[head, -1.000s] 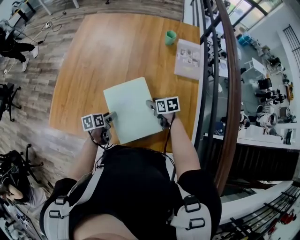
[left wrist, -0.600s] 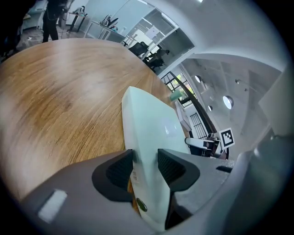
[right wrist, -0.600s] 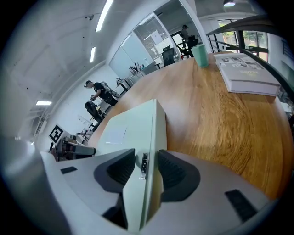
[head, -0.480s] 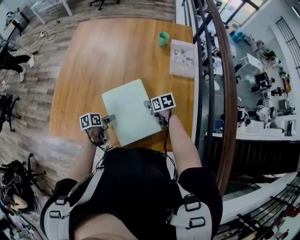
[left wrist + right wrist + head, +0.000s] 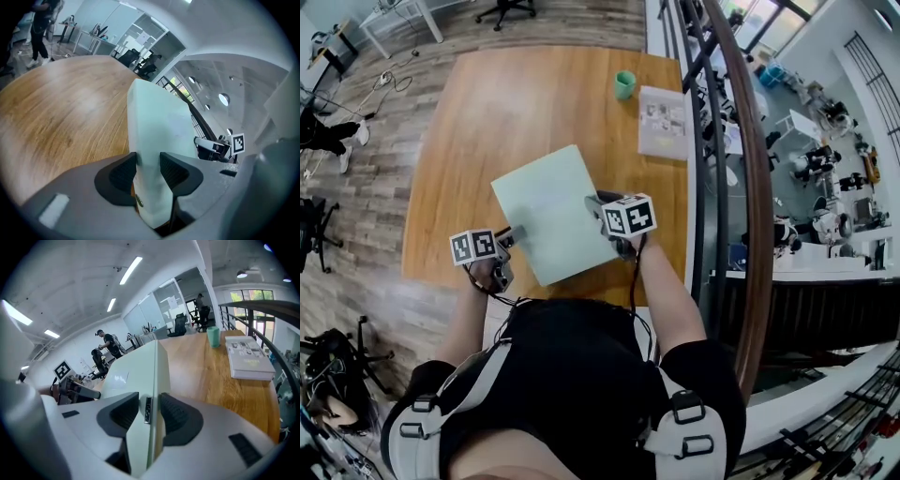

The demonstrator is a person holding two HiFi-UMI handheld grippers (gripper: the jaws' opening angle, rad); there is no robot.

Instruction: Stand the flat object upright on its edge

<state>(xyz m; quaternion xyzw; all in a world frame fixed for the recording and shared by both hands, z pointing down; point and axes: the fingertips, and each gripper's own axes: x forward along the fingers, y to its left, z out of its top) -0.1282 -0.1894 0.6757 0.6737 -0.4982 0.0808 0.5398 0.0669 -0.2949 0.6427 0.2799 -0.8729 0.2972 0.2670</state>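
Head view, one green board [image 5: 546, 208], left gripper [image 5: 512, 234], right gripper [image 5: 596, 206], both jaws just closed onto it.

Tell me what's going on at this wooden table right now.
A person with a gripper in each hand has a pale green flat device, seemingly a closed laptop, clamped by its side edges: left gripper on one, right gripper on the other. Both pairs of jaws have just been closing onto it. It isn't upright yet, only tilted over the wooden table. A green cup and a booklet sit at the far right corner.
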